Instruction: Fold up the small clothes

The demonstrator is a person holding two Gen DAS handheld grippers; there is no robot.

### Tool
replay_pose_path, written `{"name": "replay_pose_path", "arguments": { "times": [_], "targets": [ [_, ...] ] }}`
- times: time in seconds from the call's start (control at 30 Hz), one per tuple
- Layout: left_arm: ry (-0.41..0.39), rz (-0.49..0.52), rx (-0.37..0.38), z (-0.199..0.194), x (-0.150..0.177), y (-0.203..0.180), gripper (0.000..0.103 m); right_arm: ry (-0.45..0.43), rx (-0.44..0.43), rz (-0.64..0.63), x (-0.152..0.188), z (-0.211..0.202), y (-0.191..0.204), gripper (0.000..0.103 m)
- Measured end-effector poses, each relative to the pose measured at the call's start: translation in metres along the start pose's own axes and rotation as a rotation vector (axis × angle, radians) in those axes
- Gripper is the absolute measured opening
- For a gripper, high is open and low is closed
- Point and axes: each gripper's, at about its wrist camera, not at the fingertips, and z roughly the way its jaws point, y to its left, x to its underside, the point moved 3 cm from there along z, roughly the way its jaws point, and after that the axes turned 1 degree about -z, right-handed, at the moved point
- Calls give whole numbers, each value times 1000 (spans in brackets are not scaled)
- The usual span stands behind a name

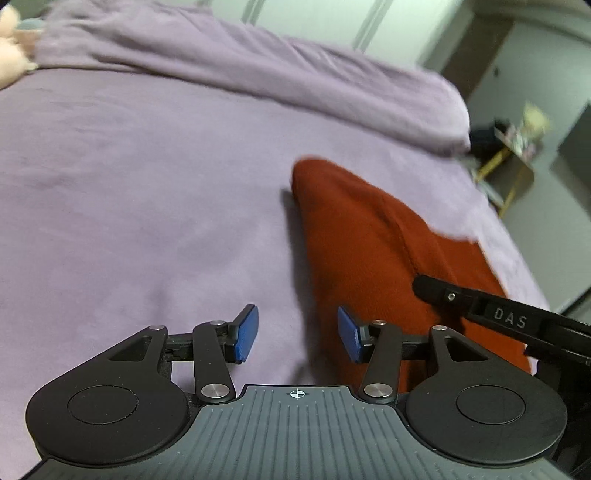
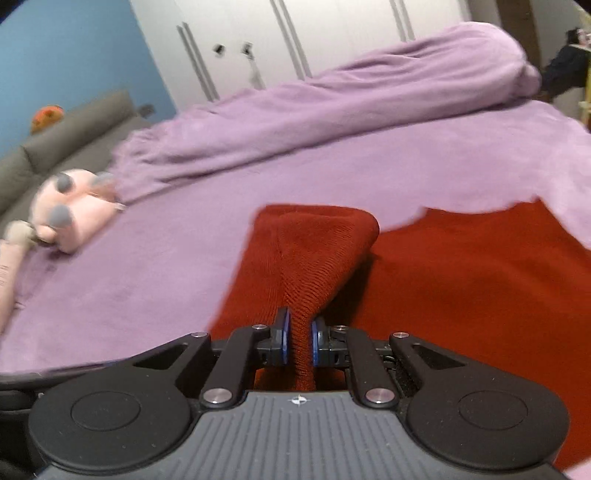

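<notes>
A red knitted garment (image 1: pixel 373 240) lies on a purple bed cover (image 1: pixel 129 184). My left gripper (image 1: pixel 297 334) is open and empty, hovering over the cover just left of the garment's edge. My right gripper (image 2: pixel 298 341) is shut on a bunched fold of the red garment (image 2: pixel 310 254) and lifts it off the flat part of the cloth (image 2: pixel 480 280). The right gripper's black body shows in the left wrist view (image 1: pixel 498 314) over the garment.
A rolled purple blanket (image 2: pixel 332 110) lies across the far side of the bed. A pink plush toy (image 2: pixel 70 206) sits at the left. A grey headboard (image 2: pixel 55 140), white wardrobe doors (image 2: pixel 295 33) and a small side stand (image 1: pixel 513 162) lie beyond the bed.
</notes>
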Motion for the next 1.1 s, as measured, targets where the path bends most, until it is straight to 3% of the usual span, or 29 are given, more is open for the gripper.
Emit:
{"name": "replay_pose_path", "arguments": {
  "times": [0.13,0.2,0.23,0.27,0.4,0.57,0.77,0.83,0.87,0.93,1.1],
  "targets": [
    [33,19,-7,18,10,-11,53,32,-37,23,3,12,-17,15],
    [33,4,-10,17,10,-8,53,1,-75,52,-2,4,-26,26],
    [38,2,-16,16,10,-6,53,-17,-93,81,-3,0,-33,39],
    [43,1,-21,16,10,-4,53,-19,-121,114,-4,-1,-41,44],
    [59,-7,-41,20,13,0,53,54,-179,273,1,15,-67,45],
    [61,6,-50,21,12,-4,53,71,-329,456,-2,39,-79,50],
    [68,5,-51,22,11,-4,53,94,-347,410,-16,61,-57,56],
    [65,11,-54,23,11,-5,53,85,-339,391,-20,63,-51,49],
    [65,16,-55,23,11,-5,53,81,-324,357,-22,63,-46,34],
    [62,26,-59,21,13,-6,53,79,-305,291,-24,61,-35,24],
    [60,31,-48,2,21,-11,53,-16,-97,-59,-37,34,6,13]
  ]
}}
